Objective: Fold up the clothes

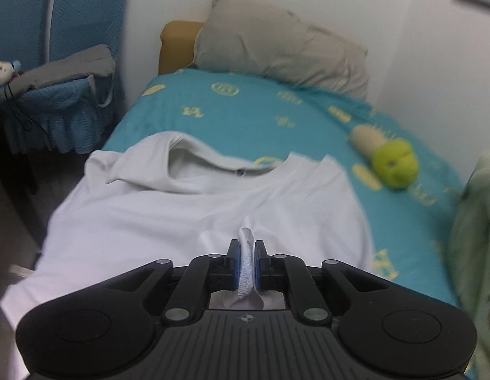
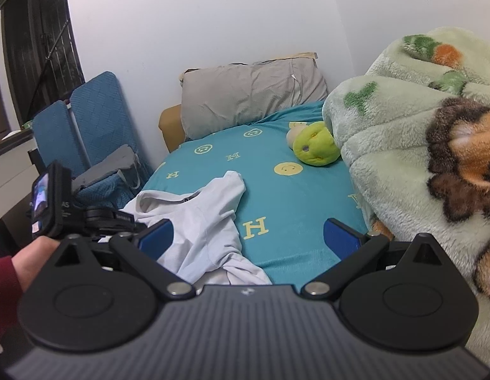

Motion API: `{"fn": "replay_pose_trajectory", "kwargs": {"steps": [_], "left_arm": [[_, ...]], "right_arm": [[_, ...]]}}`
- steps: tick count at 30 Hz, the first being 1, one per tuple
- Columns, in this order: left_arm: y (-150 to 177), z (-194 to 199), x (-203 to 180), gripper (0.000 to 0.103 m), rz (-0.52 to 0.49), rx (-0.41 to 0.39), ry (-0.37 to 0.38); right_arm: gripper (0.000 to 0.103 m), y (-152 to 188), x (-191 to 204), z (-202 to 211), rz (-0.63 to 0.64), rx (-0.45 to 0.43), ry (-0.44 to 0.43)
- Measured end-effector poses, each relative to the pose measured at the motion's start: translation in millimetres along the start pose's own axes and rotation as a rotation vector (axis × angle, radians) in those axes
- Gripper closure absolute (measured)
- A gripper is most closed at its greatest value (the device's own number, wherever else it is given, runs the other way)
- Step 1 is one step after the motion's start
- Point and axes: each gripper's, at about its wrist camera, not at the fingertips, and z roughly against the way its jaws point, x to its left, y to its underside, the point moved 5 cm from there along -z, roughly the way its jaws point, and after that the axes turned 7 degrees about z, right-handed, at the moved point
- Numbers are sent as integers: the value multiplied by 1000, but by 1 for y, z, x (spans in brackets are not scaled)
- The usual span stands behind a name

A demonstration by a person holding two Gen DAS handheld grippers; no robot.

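Note:
A white T-shirt (image 1: pixel 188 209) lies spread on the teal bed sheet (image 1: pixel 245 107), its collar toward the pillow. My left gripper (image 1: pixel 247 259) is shut on a pinched fold of the shirt's near edge, the white cloth squeezed between the blue pads. In the right wrist view the same white T-shirt (image 2: pixel 207 221) looks bunched, with a sleeve reaching right. My right gripper (image 2: pixel 248 234) hangs open over the shirt's near part and the sheet, with nothing between its fingers. The left gripper's body (image 2: pixel 54 202) and the hand holding it (image 2: pixel 35 259) show at the left.
A grey pillow (image 1: pixel 276 47) lies at the head of the bed. A green plush toy (image 2: pixel 314 145) sits beside a fluffy green blanket (image 2: pixel 403 126) that fills the right side. Blue chair cushions (image 2: pixel 86 120) and a grey bag (image 1: pixel 70 66) stand left of the bed.

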Motion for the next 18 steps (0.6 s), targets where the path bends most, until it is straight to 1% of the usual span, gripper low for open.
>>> {"fn": "replay_pose_trajectory", "kwargs": {"steps": [1,2,4,5,6,7,8,9,10,13,14,16,18], "left_arm": [[-1,-4,4,84,30,10,5],[-2,-7,9,80,60,19,10],[0,-22,21,62,133,71,-16],[1,-29,27,59,170,97,-29],[2,-36,33,61,206,123,-42],[3,-44,39,72,243,149,-55],[2,-45,43,80,257,146,-66],[1,-47,46,92,271,143,-77],[-3,-45,44,96,258,135,-65],[-27,-28,34,99,182,58,-16],[-37,-24,33,99,172,31,-18],[-54,-24,36,99,174,-10,-82],[-67,-30,39,99,171,-51,-166]], "right_arm": [[0,0,0,0,-2,1,0],[0,0,-1,0,-5,1,-1],[0,0,-2,-1,-9,3,0],[0,0,-2,-1,-10,4,0],[0,1,-3,-1,-11,3,1],[0,0,-2,-1,-12,0,2],[0,0,-2,0,-13,-3,4],[0,0,-1,0,-13,-7,5],[0,0,-1,0,-14,-10,7],[0,-1,0,2,-16,-21,11],[0,-1,1,2,-17,-24,12],[0,-1,2,3,-18,-31,15],[0,-2,5,3,-1,-41,12]]}}
